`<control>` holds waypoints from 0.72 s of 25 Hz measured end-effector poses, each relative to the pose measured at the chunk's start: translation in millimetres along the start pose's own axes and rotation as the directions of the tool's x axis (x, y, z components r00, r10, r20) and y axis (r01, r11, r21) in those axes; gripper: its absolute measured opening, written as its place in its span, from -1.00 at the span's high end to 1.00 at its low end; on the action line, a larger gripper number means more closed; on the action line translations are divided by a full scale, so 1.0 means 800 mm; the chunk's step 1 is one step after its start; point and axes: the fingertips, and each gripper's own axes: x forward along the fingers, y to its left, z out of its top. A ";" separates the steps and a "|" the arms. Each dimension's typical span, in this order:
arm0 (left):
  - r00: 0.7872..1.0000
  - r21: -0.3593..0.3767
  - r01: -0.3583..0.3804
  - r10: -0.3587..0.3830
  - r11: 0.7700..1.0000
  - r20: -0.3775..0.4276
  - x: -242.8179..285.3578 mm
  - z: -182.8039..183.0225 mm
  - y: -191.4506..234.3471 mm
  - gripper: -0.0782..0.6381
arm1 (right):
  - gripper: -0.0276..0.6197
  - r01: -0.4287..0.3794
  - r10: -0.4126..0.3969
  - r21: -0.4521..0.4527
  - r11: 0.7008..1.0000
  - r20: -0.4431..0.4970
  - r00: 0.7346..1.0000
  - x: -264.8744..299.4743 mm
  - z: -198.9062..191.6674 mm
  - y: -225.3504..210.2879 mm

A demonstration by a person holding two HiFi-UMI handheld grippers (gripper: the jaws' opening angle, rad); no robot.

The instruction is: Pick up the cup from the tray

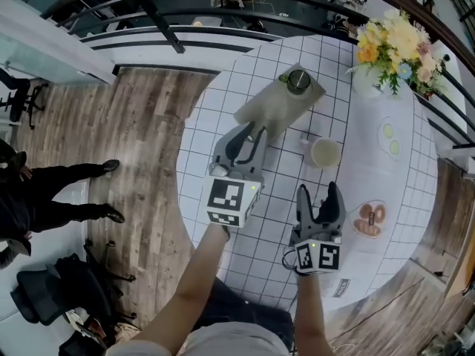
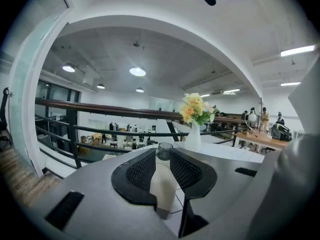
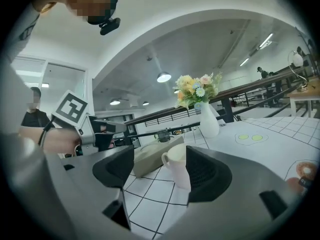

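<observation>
White checked table (image 1: 215, 124): round and cloth-covered; everything else is carried on it.
Tray (image 1: 271, 110): a flat beige slab laid on the far half of the table, left of the vase (image 1: 367, 80); its near end is pointed at by the left gripper.
Left gripper (image 1: 251, 133): held just above the near end of the tray. Its jaws are seen only slightly apart in its own view (image 2: 162, 156), with nothing pressed between them, and the cup is lined up in the gap, further off.
Right gripper (image 1: 319, 193): held near and to the right, jaws spread wide and empty (image 3: 160, 156); a white mug (image 1: 325, 153) is faced by it, and that mug stands on the cloth, off the tray.
Cup (image 1: 298, 81): a small dark tumbler, apparently of glass, stood upright at the far end of the tray (image 2: 165, 150).
Handling: the cup is judged light, stiff, smooth-walled and breakable, so slipping is likelier than crushing.
Hold: the side wall would best be taken at about mid-height, one jaw on each side. The left jaws appear narrower than the cup and would have to be opened first.
</observation>
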 end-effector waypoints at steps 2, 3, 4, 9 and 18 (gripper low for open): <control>1.000 0.031 0.014 -0.014 0.999 -0.001 0.019 0.006 0.005 0.48 | -0.09 -0.001 0.001 0.006 1.000 0.002 1.000 -0.003 0.001 0.004; 1.000 0.050 0.023 -0.023 0.998 0.002 0.030 0.011 0.006 0.43 | -0.08 -0.004 0.004 0.008 1.000 0.001 1.000 -0.004 0.001 0.006; 0.999 0.076 0.034 -0.035 0.997 0.007 0.041 0.017 0.007 0.40 | -0.07 -0.008 0.008 0.013 1.000 0.001 1.000 -0.006 0.001 0.009; 0.991 0.157 0.133 -0.128 0.979 -0.041 0.101 0.021 0.000 0.07 | 0.14 -0.019 0.019 0.043 0.999 -0.012 1.000 -0.015 -0.006 0.016; 0.942 0.214 0.267 -0.208 0.939 -0.262 0.210 -0.013 -0.007 -0.19 | 0.14 -0.035 0.038 0.078 0.996 -0.045 0.998 -0.016 -0.023 0.017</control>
